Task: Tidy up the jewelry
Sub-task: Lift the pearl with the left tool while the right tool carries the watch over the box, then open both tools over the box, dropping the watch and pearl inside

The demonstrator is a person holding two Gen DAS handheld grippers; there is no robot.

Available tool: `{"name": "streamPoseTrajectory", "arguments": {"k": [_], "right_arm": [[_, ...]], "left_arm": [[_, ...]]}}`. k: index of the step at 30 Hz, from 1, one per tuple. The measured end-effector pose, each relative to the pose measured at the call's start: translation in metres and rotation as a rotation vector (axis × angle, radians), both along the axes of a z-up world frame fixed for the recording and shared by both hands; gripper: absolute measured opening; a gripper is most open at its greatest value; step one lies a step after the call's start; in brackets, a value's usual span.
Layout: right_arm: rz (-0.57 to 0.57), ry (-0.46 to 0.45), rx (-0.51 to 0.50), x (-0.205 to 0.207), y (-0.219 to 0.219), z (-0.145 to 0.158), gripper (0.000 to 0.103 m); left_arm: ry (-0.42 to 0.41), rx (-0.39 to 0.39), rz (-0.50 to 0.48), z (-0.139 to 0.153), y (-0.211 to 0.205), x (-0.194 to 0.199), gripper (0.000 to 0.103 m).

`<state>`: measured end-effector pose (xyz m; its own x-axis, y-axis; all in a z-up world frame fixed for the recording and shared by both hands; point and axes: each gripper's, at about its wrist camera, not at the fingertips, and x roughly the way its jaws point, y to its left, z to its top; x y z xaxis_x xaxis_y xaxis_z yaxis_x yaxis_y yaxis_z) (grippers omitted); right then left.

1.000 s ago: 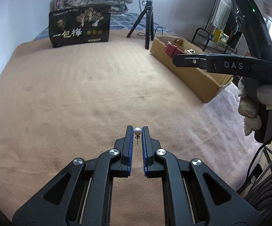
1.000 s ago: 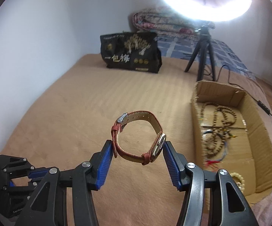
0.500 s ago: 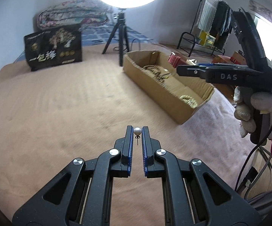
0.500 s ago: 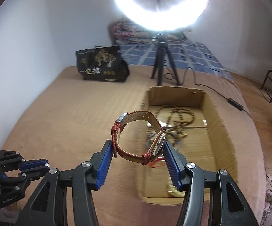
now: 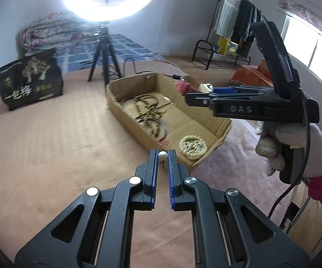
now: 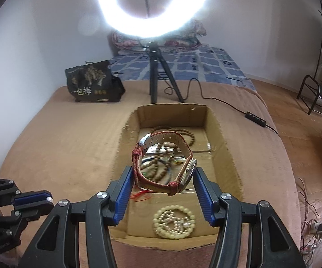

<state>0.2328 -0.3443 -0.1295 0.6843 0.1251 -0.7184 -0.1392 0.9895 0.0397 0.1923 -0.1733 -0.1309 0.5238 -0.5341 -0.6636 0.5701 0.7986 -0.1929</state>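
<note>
R gripper (image 6: 162, 186) jaws clamp watch (image 6: 164, 158) above box (image 6: 225, 143), ready to drop; L gripper (image 5: 162, 156) jaws pinch pearl earring (image 5: 162, 155) nearby.

Your left wrist camera looks forward along its fingers from beside the cardboard box (image 5: 222, 131), near its close corner. Your right wrist camera looks down into the same box (image 6: 225, 147) from above its near end. Both views share the ring light (image 5: 109, 0) behind.
</note>
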Motion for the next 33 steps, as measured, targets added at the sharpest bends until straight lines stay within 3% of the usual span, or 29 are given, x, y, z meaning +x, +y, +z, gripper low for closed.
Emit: {"name": "streamPoseTrajectory", "arguments": {"k": [15,30,33], "right_arm": [[-0.022,0.018,-0.001,0.029,-0.028,-0.008,0.056],[-0.026,0.027,0.034,0.036,-0.032,-0.014,0.058],[-0.039,0.012,0.027,0.034,-0.032,-0.012,0.07]], "left_arm": [[0.013,0.003,-0.047,-0.01,-0.055,0.027,0.007],[0.016,0.021,-0.041,-0.011,-0.061,0.033,0.007],[0.024,0.024,-0.038,-0.012,-0.061,0.034,0.011]]}}
